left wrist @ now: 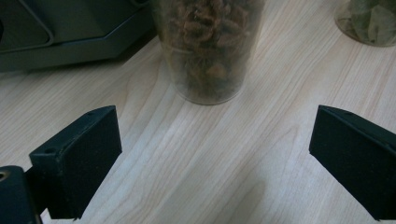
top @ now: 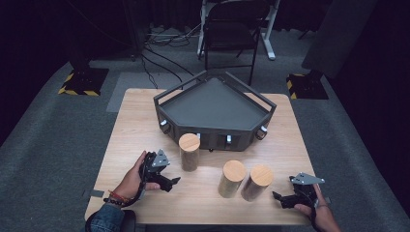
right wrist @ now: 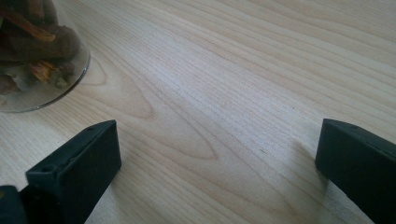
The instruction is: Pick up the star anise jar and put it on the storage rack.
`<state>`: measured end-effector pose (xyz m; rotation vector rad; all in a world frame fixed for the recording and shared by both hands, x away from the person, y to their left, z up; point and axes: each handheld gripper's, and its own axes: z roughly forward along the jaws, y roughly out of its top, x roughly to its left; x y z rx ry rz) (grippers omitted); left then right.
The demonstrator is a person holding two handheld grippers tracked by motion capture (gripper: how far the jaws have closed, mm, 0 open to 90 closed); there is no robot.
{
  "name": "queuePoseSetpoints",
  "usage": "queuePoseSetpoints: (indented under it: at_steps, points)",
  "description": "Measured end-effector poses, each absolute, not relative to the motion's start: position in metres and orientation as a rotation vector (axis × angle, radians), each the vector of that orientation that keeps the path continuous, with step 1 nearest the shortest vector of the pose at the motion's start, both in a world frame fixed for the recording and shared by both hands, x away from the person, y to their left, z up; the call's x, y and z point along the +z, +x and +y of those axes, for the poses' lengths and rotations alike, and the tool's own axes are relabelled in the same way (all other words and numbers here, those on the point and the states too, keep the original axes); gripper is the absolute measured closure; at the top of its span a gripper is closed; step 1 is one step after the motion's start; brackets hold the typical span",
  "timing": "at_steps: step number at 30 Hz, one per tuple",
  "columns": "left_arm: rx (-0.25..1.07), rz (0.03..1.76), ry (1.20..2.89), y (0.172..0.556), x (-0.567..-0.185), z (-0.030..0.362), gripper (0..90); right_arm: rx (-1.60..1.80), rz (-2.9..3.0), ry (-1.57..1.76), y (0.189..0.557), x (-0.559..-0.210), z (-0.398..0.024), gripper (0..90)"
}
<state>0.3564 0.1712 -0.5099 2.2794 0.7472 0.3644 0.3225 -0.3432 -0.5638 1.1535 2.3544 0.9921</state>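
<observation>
Three glass jars with wooden lids stand on the wooden table (top: 135, 121). The left jar (top: 189, 152) (left wrist: 205, 51) holds brown dried pieces and stands just in front of a dark corner tray (top: 212, 104). My left gripper (top: 167, 180) (left wrist: 212, 158) is open, low over the table, with that jar a short way ahead of its jaws. The middle jar (top: 232, 178) and the right jar (top: 257, 182) stand side by side. My right gripper (top: 280, 198) (right wrist: 217, 163) is open at the table's front right, the right jar (right wrist: 37, 56) beside its left jaw.
A second jar (left wrist: 369, 21) with green leaves shows at the top right of the left gripper view. The corner tray (left wrist: 70, 32) has raised rails and stands at the table's far middle. A black folding chair (top: 231, 29) and cables lie beyond the table.
</observation>
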Motion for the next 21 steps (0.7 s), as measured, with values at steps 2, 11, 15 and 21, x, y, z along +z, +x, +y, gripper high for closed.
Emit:
queuePoseSetpoints:
  at_steps: [2,11,15,21]
  points:
    - [0.366,0.74,2.276,0.357,-0.508,0.17,1.9,0.992,2.355,1.154,0.323,-0.564,-0.343,0.0]
    - [0.366,0.73,2.247,0.362,-0.502,0.165,2.0,0.992,2.355,1.154,0.323,-0.564,-0.343,0.0]
    - [0.371,0.72,2.241,0.363,-0.499,0.163,2.0,0.993,2.355,1.153,0.323,-0.564,-0.343,0.0]
    - [0.374,0.702,2.237,0.367,-0.494,0.16,2.2,0.993,2.355,1.154,0.323,-0.564,-0.343,0.0]
